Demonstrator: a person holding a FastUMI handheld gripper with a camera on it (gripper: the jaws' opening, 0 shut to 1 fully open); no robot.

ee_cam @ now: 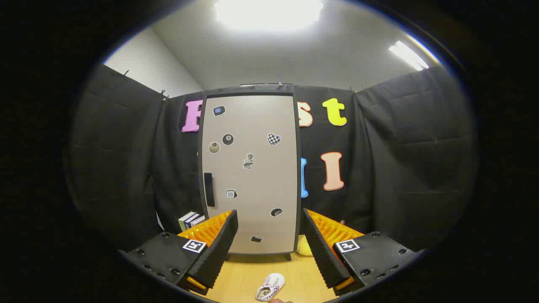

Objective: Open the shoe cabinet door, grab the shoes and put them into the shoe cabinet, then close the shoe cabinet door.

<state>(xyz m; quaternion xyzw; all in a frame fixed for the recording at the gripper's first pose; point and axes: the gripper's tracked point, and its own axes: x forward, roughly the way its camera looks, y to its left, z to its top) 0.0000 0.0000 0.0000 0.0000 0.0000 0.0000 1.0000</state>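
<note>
One white shoe lies on the smooth wooden tabletop between the spread, ribbed fingers of the empty claw. At twelve o'clock beyond stands the tall cabinet, its flat sticker-dotted door shut, a slim dark handle at its left edge.

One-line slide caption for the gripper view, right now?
Open hand-held gripper faces the closed shoe cabinet door, with a white shoe on the wooden floor between its fingers.
</note>
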